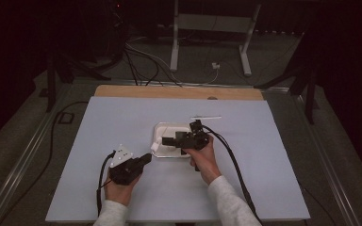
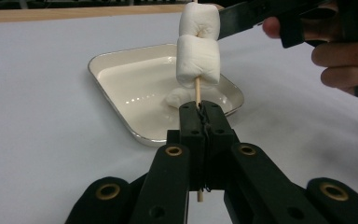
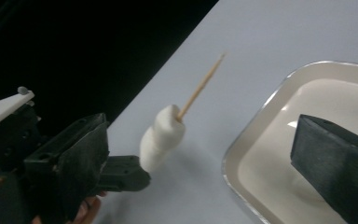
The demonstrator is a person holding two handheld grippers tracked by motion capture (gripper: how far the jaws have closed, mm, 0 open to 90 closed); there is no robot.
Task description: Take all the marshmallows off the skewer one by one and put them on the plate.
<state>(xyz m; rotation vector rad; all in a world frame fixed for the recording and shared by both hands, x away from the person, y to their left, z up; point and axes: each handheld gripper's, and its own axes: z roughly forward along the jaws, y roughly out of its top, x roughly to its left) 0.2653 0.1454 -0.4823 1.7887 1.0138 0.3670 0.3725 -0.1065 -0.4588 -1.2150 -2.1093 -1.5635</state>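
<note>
The left claw [image 2: 200, 109] is clamped on a thin wooden skewer [image 2: 197, 91], its two black jaws pressed together around the stick, which stands upright out of them. Two white marshmallows [image 2: 198, 58] are threaded on the skewer, one stacked on the other and touching, the lower one sitting a little above the jaw tips. Behind the skewer lies a shallow white tray [image 2: 121, 116] with a metal rim, resting on the pale desk [image 2: 37, 93]; a further white lump lies in the tray, just behind the stick, too hidden to name. In the right claw's own view the skewer's bare pointed end [image 3: 205, 81] sticks out past the marshmallows [image 3: 161, 137], just beside the tray's rim [image 3: 242, 144] and outside it. The right claw [image 1: 162, 141] has its jaws apart with nothing between them; it hovers over the tray, and in the left claw's view one of its jaws reaches in from the upper right, close to the top marshmallow, though contact cannot be told. From above, the left claw [image 1: 147, 158] sits at the tray's [image 1: 160, 128] near-left corner and the right hand [image 1: 202, 153] at its near-right side, with a thin white strip [image 1: 206, 117] on the desk just beyond the tray.
</note>
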